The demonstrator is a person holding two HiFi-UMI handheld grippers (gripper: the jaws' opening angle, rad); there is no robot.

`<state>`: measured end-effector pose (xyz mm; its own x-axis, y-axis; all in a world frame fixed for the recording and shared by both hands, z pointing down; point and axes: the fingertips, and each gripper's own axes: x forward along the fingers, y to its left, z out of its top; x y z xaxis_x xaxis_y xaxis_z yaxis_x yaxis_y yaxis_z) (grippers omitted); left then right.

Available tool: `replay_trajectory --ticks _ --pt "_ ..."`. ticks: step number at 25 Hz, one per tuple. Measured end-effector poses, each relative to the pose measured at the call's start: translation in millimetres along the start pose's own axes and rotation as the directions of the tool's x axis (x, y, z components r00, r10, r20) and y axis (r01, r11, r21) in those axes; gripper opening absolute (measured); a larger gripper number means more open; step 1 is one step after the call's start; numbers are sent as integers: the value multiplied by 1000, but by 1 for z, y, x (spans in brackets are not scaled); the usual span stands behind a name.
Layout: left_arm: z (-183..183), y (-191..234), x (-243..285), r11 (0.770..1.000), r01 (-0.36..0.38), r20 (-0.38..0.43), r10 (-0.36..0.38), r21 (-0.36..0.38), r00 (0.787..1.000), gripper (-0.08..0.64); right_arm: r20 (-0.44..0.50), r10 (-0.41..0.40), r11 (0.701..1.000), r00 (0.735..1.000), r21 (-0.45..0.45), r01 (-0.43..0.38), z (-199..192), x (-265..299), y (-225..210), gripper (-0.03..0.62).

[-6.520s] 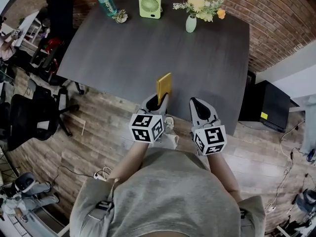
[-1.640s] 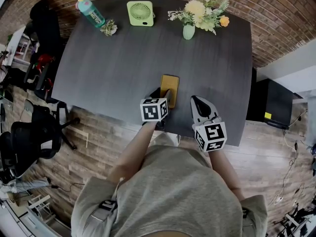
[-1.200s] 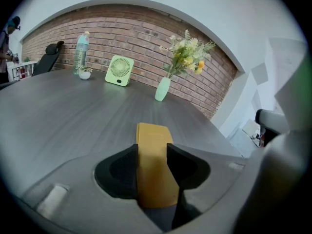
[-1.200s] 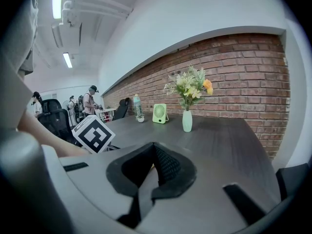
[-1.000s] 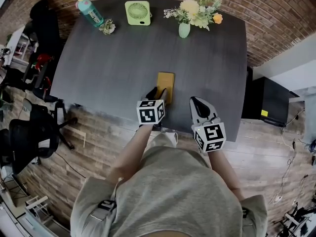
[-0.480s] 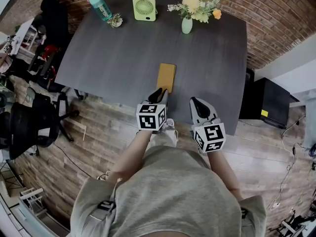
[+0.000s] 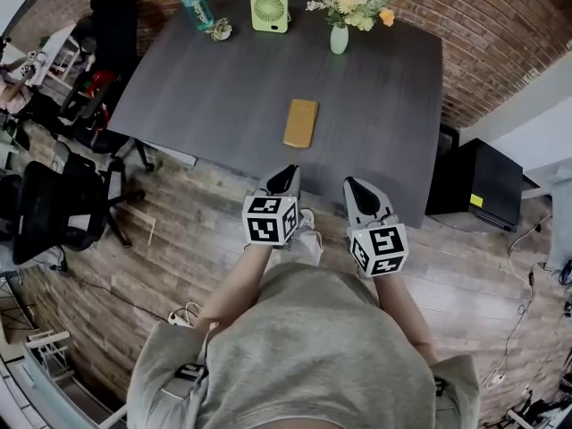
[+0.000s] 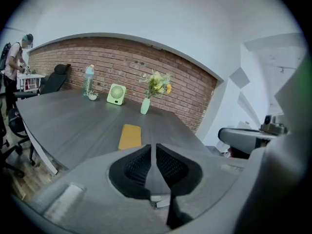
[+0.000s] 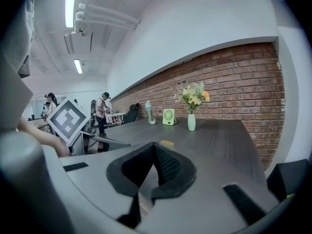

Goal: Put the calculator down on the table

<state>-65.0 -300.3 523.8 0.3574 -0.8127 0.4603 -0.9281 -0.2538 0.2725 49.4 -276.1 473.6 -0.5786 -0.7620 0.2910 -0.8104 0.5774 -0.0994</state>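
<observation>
The yellow calculator (image 7: 300,122) lies flat on the dark grey table (image 7: 223,88), near its front half, with nothing touching it. It also shows ahead of the jaws in the left gripper view as the calculator (image 8: 129,136), and small in the right gripper view as the calculator (image 9: 166,143). My left gripper (image 7: 288,172) hovers off the table's front edge, over the wooden floor; its jaws are closing, nearly together, with nothing between them (image 8: 154,147). My right gripper (image 7: 353,186) is beside it, shut and empty (image 9: 154,146).
Along the table's far edge stand a vase of flowers (image 7: 340,38), a green fan (image 7: 269,12), a small plant (image 7: 220,30) and a teal bottle (image 7: 193,3). Office chairs (image 7: 45,222) stand at the left, a black cabinet (image 7: 469,186) at the right. A person (image 8: 12,67) stands far left.
My left gripper let go of the calculator, drew back off the table's edge towards the body and closed its jaws. The right gripper drew back too. The calculator stayed flat on the table.
</observation>
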Motion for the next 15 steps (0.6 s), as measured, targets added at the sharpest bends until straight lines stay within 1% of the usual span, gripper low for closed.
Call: replay_trajectory --ticks 15 --pt "-47 -51 -88 1000 26 66 -26 6 998 35 48 5 1000 999 -10 -4 -22 -87 44 3"
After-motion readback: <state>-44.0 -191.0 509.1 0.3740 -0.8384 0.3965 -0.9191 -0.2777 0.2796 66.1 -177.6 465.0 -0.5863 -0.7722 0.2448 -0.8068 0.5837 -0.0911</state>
